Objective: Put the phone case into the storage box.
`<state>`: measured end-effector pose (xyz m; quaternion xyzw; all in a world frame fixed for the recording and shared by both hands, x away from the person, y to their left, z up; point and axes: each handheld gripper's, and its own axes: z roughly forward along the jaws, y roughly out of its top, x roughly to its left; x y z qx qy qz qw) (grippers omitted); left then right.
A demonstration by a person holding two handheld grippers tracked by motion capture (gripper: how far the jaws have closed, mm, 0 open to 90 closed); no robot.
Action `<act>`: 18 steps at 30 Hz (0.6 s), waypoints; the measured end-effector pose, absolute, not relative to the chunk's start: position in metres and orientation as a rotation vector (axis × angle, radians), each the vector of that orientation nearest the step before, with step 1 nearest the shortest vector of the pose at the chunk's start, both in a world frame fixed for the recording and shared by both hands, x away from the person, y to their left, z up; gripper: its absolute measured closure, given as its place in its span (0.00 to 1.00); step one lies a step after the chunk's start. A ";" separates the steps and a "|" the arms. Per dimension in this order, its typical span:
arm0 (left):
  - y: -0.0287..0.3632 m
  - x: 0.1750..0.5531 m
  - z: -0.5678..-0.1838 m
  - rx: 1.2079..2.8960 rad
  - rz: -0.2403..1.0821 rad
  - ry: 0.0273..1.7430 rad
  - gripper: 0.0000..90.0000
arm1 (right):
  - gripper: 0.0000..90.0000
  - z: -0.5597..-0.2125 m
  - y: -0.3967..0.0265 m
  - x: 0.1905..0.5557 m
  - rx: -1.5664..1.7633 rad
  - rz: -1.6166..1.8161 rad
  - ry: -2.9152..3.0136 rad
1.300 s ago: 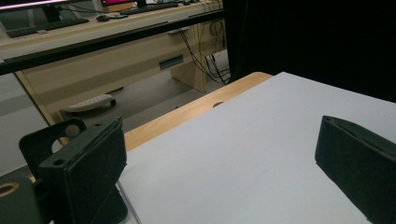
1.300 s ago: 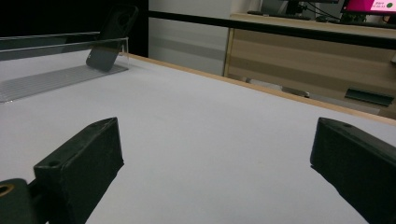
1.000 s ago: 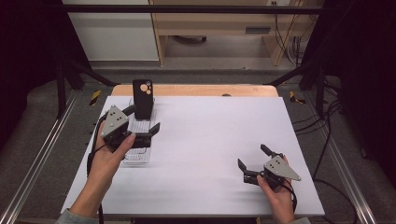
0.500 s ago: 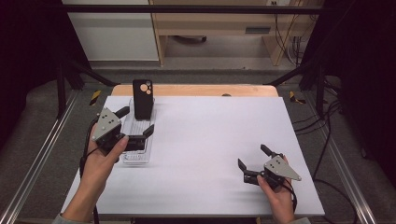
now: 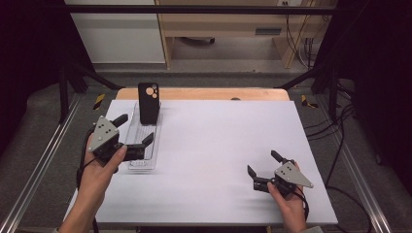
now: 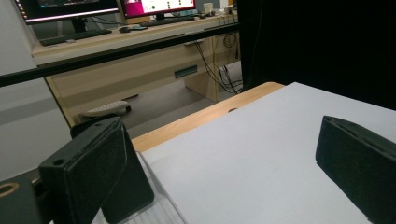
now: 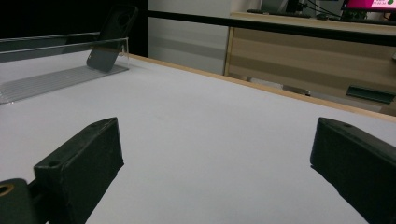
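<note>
A: Phone (image 5: pixel 148 103) stands upright, propped at the far end of the clear tray (image 5: pixel 137 164) on the desk (image 5: pixel 218 145).

B: Which hand is nearer?

A: The left gripper (image 5: pixel 135 136), fingers spread and empty, just short of it. The right gripper (image 5: pixel 263 169), also spread, sits well apart.

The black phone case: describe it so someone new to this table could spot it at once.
On the white table, look to the far left corner, where a clear plastic tray lies lengthwise. The black phone case stands upright at the tray's far end, beyond the left gripper. It is the one tall dark object, with pale round camera cutouts.
</note>
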<state>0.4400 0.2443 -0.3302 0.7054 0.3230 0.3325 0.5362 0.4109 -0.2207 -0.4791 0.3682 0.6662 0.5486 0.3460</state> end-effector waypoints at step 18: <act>0.264 0.433 -0.342 1.635 0.795 0.792 0.01 | 0.03 -0.479 -0.221 0.411 0.956 1.420 1.730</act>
